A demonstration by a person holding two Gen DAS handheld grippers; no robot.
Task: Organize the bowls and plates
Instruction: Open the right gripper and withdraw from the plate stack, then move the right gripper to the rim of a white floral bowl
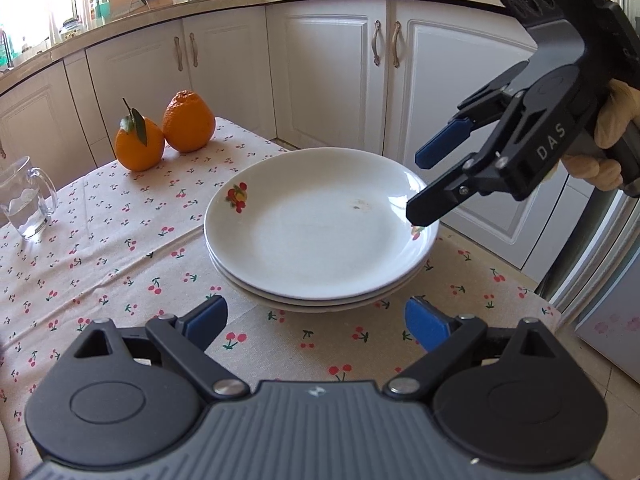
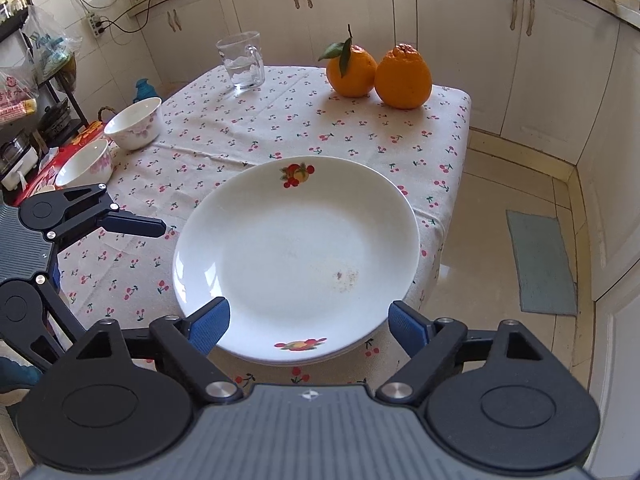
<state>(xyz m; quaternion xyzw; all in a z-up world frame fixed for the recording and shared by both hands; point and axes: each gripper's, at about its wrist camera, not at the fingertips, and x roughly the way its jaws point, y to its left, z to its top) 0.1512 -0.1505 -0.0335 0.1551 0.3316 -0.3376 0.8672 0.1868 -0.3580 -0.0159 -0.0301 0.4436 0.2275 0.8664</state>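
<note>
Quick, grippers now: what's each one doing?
Left gripper: open, holding nothing.
Right gripper: open at the plate stack's rim, not gripping.

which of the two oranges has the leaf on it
The orange nearer the glass mug keeps a stem and green leaf; the other orange, beside it, has none.

White fruit-print plates [image 1: 320, 236] stacked on table; two pink-flowered bowls [image 2: 136, 122] upright nearby.

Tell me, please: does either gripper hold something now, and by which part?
Nothing is held. The left gripper is open short of the stacked plates; the right gripper is open, its fingers either side of their near rim.
</note>
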